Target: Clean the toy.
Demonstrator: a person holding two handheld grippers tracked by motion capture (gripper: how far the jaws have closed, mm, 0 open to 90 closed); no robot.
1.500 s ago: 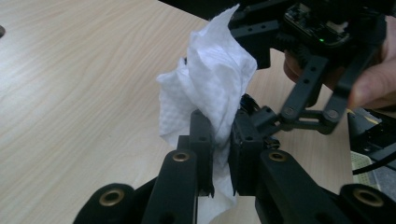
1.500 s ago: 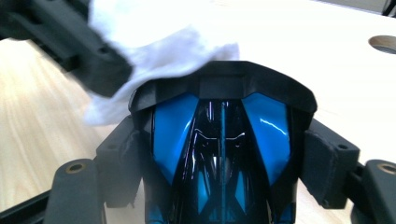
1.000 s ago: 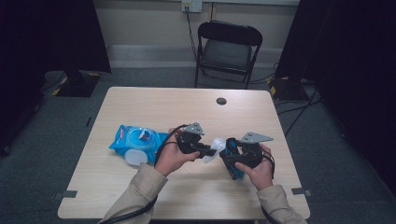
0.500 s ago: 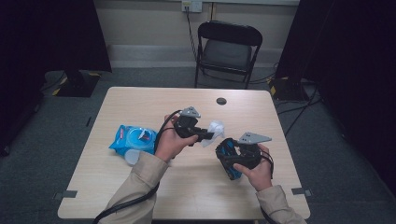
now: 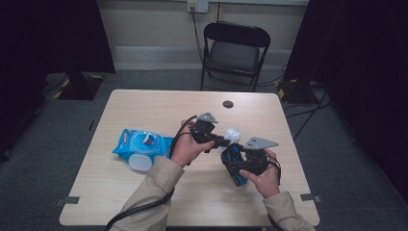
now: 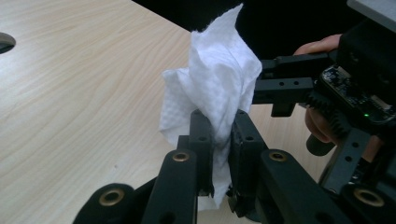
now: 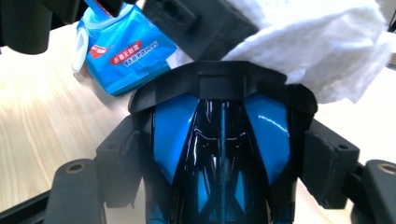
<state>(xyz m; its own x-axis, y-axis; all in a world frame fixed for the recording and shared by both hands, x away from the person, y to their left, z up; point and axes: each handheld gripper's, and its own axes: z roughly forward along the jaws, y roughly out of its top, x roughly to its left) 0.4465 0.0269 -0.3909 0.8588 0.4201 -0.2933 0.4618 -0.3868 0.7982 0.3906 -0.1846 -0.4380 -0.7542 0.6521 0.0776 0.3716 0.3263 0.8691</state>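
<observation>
toy car [image 7: 219, 140] blk/blue, clamped across its width in right gripper [image 5: 240, 161], long axis along jaws, end pointing away twd wipe | wipe [image 6: 219, 88] white, bunched, pinched upright in left gripper [image 6: 219, 140], jaws narrow | wipes pack [image 5: 142, 144] blue, flat on table [image 5: 144, 108], left of hands

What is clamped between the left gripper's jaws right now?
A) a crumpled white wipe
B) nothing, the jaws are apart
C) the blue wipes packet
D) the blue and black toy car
A: in the left gripper view the left gripper has its jaws pressed shut on the crumpled white wipe, whose folds stick up above them.
</observation>
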